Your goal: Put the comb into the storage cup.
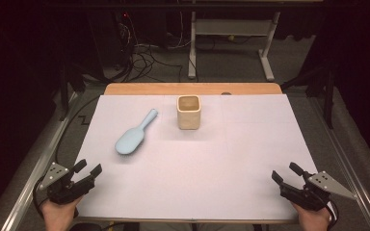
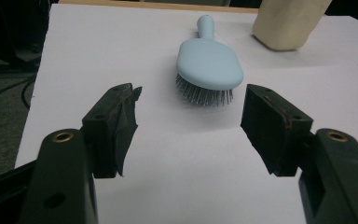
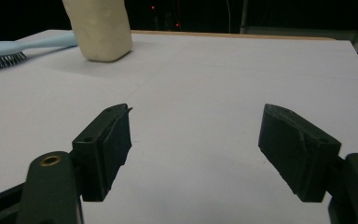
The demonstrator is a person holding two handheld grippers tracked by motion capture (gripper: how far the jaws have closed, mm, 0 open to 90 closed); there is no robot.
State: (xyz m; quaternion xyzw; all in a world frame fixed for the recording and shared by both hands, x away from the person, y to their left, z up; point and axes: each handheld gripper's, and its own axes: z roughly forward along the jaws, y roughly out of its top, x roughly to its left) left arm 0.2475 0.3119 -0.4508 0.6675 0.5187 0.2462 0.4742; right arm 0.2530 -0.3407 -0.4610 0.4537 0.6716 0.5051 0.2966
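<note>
A light blue hairbrush [image 1: 134, 135] lies bristles down on the white sheet, left of centre, its handle pointing toward the far right. A cream square cup [image 1: 188, 112] stands upright behind it, near the far edge. My left gripper [image 1: 87, 169] sits at the near left corner, open and empty, aimed at the hairbrush [image 2: 208, 68], which lies a short way ahead of its jaws with the cup [image 2: 290, 22] beyond. My right gripper [image 1: 286, 173] rests at the near right corner, open with nothing between its jaws; the cup [image 3: 99, 29] and the brush [image 3: 9, 50] are far off to its left.
The white sheet [image 1: 231, 149] covers a wooden table whose bare edge [image 1: 192, 88] shows at the back. Metal rails run along both sides. Cables and a white desk frame [image 1: 231, 33] stand on the dark floor behind.
</note>
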